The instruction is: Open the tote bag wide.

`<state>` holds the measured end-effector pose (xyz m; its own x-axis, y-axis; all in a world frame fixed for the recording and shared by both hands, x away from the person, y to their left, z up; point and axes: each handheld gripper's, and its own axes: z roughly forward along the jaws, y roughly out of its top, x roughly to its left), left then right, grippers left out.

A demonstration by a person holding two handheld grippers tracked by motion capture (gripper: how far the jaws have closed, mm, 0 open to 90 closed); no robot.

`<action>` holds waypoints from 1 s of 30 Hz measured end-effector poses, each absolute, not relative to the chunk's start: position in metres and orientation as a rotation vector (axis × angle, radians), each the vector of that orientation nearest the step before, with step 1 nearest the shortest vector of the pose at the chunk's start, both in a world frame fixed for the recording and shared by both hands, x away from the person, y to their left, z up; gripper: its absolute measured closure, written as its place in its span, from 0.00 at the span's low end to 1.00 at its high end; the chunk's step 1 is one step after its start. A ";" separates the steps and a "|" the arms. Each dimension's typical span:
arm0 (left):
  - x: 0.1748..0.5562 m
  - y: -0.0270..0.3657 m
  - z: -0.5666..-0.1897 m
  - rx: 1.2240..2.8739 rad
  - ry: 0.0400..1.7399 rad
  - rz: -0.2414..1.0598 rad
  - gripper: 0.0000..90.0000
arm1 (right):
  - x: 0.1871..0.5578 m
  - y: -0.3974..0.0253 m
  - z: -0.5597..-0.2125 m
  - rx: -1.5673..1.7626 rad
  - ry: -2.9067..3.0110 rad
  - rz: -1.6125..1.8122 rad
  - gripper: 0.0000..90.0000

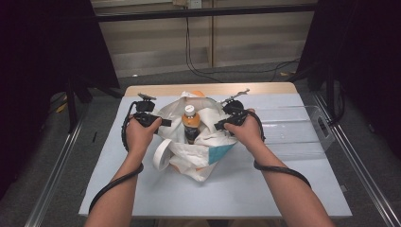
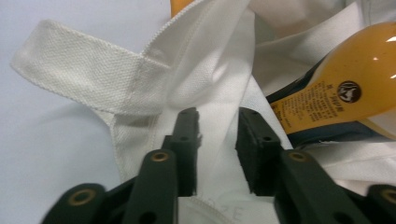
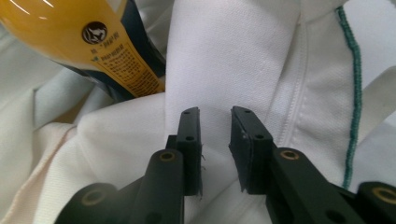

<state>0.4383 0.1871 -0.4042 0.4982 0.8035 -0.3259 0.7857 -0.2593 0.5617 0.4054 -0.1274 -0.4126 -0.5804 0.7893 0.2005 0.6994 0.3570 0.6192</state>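
Note:
A white canvas tote bag (image 1: 208,144) stands on the table with its mouth spread wide. An orange drink bottle (image 1: 190,124) with a white cap stands upright inside it. My left gripper (image 1: 164,122) is at the bag's left rim, my right gripper (image 1: 219,126) at its right rim. In the left gripper view the jaws of the left gripper (image 2: 217,126) stand slightly apart over a fold of the bag (image 2: 210,60), beside the bottle (image 2: 345,93). The right gripper (image 3: 215,123) is likewise open over the bag (image 3: 243,56), near the bottle (image 3: 93,42).
The bag's handle strap (image 1: 161,153) loops out at its front left; it also appears as the strap (image 2: 79,74). A clear plastic bin (image 1: 295,130) lies on the table's right side. Green stitching (image 3: 357,70) runs down a bag seam.

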 end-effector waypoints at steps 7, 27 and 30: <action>0.431 0.190 -0.393 2.051 1.290 0.058 0.67 | 0.402 -0.122 -0.403 1.349 2.478 1.041 0.70; 0.412 0.211 -0.381 2.034 1.304 0.143 0.41 | 0.399 -0.107 -0.388 1.288 2.526 1.052 0.47; 0.410 0.213 -0.380 2.022 1.320 0.157 0.37 | 0.398 -0.104 -0.386 1.289 2.537 1.055 0.45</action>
<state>0.4102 0.2134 -0.3801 0.4715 0.8409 -0.2657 0.7553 -0.2296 0.6138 0.3983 -0.1043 -0.3857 -0.6347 0.7450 0.2050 0.6708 0.3996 0.6248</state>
